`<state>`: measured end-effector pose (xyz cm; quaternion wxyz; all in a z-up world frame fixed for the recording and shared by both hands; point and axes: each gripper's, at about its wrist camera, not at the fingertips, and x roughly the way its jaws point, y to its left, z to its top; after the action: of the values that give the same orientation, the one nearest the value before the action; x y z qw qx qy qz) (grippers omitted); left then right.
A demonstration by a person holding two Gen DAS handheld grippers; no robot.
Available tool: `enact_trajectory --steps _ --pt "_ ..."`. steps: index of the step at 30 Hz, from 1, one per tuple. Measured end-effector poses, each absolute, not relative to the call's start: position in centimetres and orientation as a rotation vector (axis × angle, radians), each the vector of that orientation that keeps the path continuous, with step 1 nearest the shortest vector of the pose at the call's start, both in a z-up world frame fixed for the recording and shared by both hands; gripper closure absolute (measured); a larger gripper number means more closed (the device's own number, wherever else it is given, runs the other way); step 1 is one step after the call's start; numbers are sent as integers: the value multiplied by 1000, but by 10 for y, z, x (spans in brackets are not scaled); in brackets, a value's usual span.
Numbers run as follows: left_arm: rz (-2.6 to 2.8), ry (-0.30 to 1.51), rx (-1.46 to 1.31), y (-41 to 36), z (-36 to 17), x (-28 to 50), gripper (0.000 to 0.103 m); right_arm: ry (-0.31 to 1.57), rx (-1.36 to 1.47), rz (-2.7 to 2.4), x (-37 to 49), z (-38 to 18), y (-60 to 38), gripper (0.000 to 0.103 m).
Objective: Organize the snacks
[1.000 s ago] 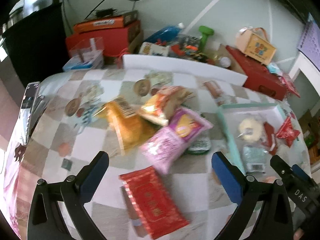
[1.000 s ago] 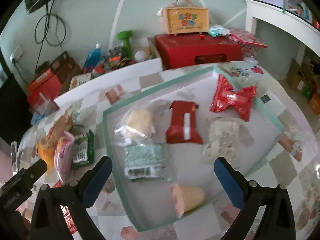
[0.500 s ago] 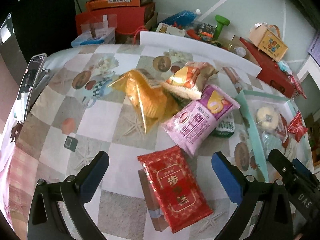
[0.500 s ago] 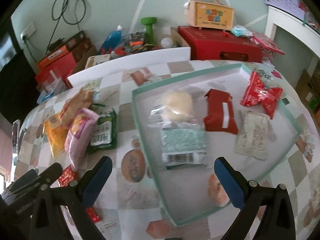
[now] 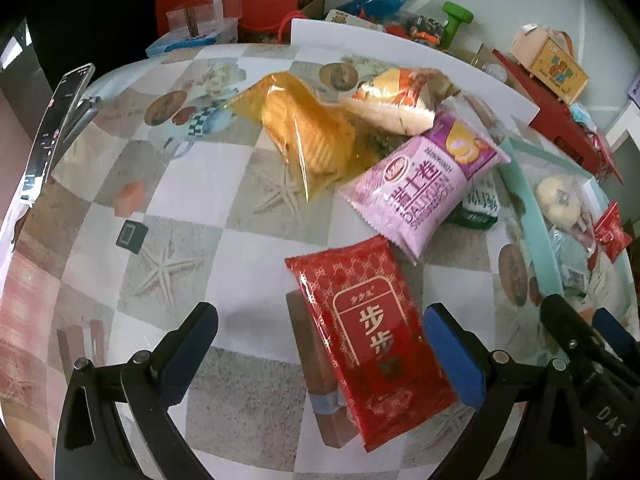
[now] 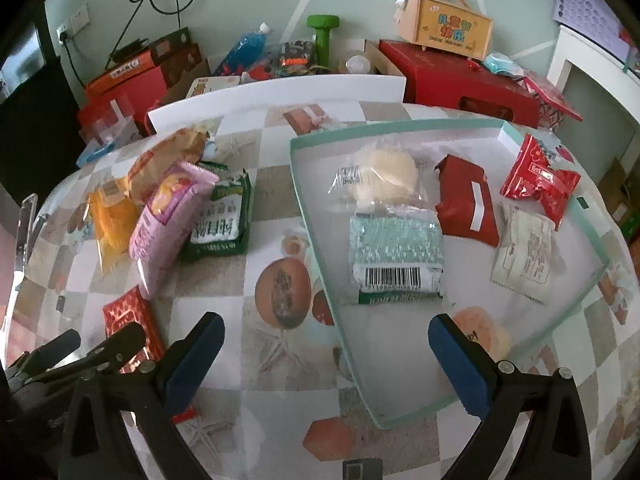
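A red snack packet [image 5: 370, 326] lies flat on the checked tablecloth, partly between the fingers of my left gripper [image 5: 320, 352], which is open and apart from it. Beyond it sit a pink packet [image 5: 424, 188], an orange packet [image 5: 308, 136], a red-and-white bag [image 5: 400, 100] and a green packet [image 5: 478, 206]. My right gripper [image 6: 326, 360] is open over the near left corner of the mint-rimmed tray [image 6: 316, 216]. The tray holds a bun [image 6: 386, 178], a teal packet [image 6: 396, 256], a dark red packet [image 6: 468, 204], a bright red packet [image 6: 538, 180] and a white packet [image 6: 524, 252].
A phone [image 5: 56, 120] lies at the table's left edge. Behind the table are red boxes [image 6: 456, 76], a small orange case [image 6: 444, 26], a green dumbbell [image 6: 322, 36] and a blue bottle [image 6: 248, 46]. A white board [image 6: 276, 92] stands along the far edge.
My left gripper has moved closer to the red packet, which now lies between its fingers. My right gripper has swung left, from over the tray's middle to its near left corner.
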<state>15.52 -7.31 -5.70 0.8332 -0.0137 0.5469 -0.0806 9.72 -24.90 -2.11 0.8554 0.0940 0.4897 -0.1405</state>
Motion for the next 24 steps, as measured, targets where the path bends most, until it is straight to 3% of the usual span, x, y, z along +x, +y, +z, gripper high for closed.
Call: enact_trajectory --steps 24 --pt "-162 1131 93 -112 -70 143 2 1024 204 -333 88 -19 -254 0"
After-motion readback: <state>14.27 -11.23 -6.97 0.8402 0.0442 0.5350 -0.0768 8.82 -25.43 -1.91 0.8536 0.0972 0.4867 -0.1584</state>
